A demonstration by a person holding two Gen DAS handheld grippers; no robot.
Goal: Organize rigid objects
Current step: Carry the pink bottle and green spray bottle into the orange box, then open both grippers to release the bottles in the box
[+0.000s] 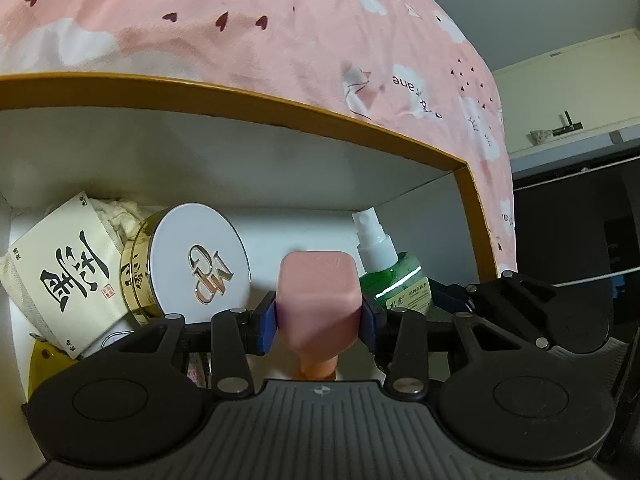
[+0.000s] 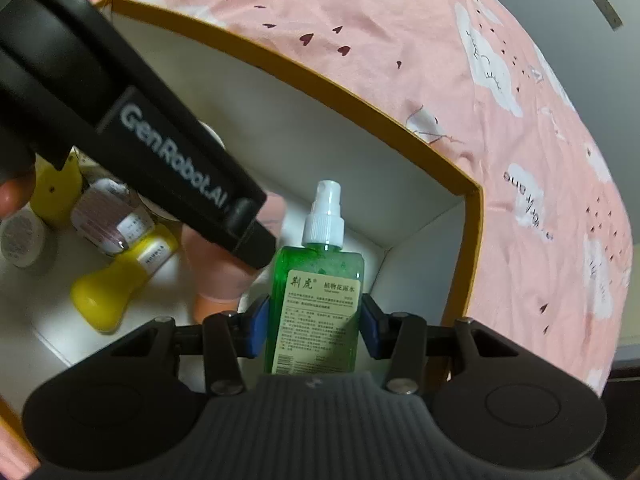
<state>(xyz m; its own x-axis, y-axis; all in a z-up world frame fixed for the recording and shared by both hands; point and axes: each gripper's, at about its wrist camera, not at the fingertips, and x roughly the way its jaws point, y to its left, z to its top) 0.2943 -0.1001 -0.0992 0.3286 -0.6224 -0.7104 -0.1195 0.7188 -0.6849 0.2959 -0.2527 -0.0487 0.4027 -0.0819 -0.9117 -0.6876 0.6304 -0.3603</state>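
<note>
A white box with an orange rim point(image 1: 280, 100) lies on a pink sheet. My left gripper point(image 1: 318, 322) is shut on a pink bottle point(image 1: 320, 292) and holds it inside the box. My right gripper point(image 2: 314, 328) sits around a green spray bottle point(image 2: 318, 300) with a white nozzle, near the box's right wall point(image 2: 416, 264); its blue pads look a little apart from the bottle's sides. The green bottle also shows in the left wrist view point(image 1: 394, 276). The left gripper's black body point(image 2: 160, 148) crosses the right wrist view, over the pink bottle point(image 2: 218, 268).
In the box: a round gold compact with a silver lid point(image 1: 196, 264), a cream card with black calligraphy point(image 1: 68, 268), a yellow bottle point(image 2: 116, 284), a small jar point(image 2: 106, 216) and a white-capped pot point(image 2: 22, 238). The pink patterned sheet point(image 2: 500, 120) surrounds the box.
</note>
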